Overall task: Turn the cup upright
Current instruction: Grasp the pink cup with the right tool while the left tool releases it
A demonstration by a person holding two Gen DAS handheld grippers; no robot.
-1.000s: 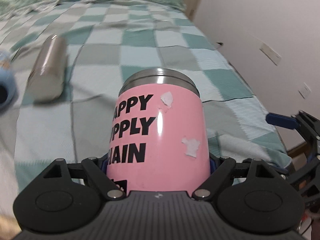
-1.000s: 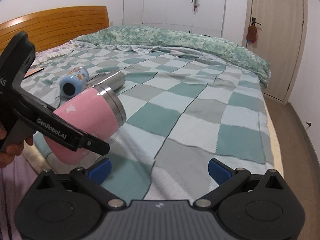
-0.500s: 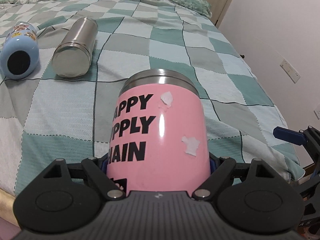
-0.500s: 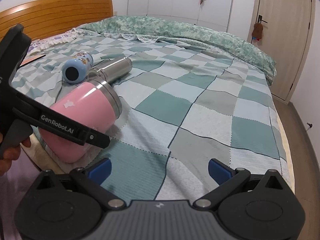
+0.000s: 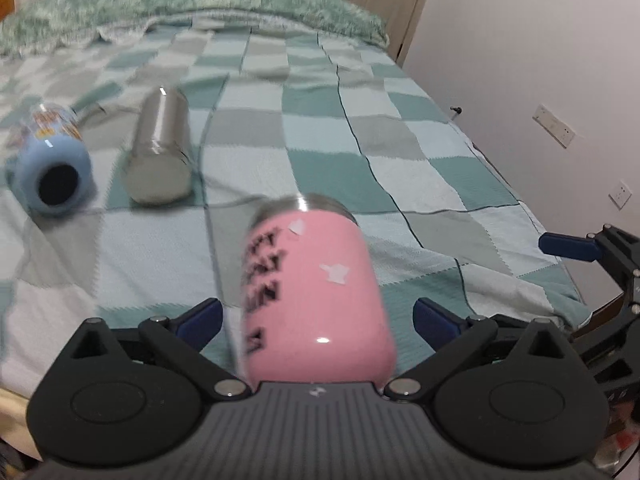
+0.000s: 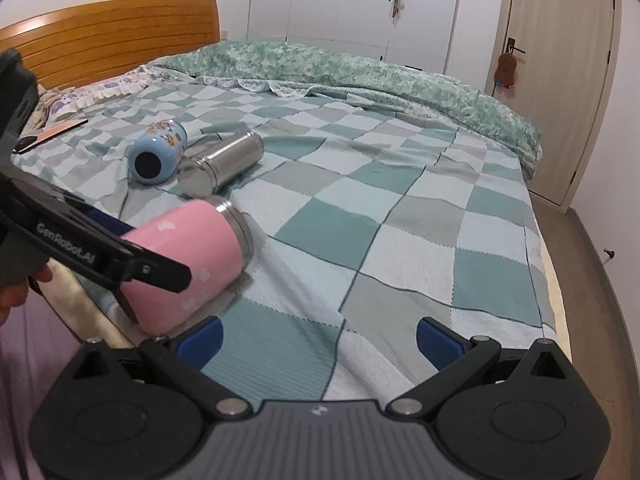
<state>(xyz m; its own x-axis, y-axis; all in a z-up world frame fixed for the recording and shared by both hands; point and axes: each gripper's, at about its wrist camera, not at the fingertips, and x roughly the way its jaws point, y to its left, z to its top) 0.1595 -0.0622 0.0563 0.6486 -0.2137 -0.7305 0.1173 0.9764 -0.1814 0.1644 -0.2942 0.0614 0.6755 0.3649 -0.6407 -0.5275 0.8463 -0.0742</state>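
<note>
The left gripper [image 5: 316,316] has its blue-padded fingers [image 5: 200,316] spread wide, with clear gaps on both sides of the pink cup [image 5: 312,296] that sits between them. The cup lies tilted on its side, its steel rim pointing away from the fingers and its base close to the gripper body; the black lettering on it is blurred. In the right wrist view the same cup [image 6: 188,256] rests on the checked blanket [image 6: 400,240], rim toward the middle of the bed, with the left gripper [image 6: 120,248] alongside it and one black finger link crossing in front of its pink wall.

The right gripper [image 6: 318,334] is also wide apart and holds nothing; only blanket shows between its blue fingers [image 6: 436,340]. The pink cup lies just beyond and to the left of its left finger.

Farther ahead of the left fingers and to their left, a steel bottle [image 5: 160,148] lies on its side, base toward the camera. Just left of it lies a light-blue printed bottle [image 5: 52,160], dark open mouth facing the gripper. A green quilt [image 6: 360,68] is bunched at the far edge of the bed.
</note>
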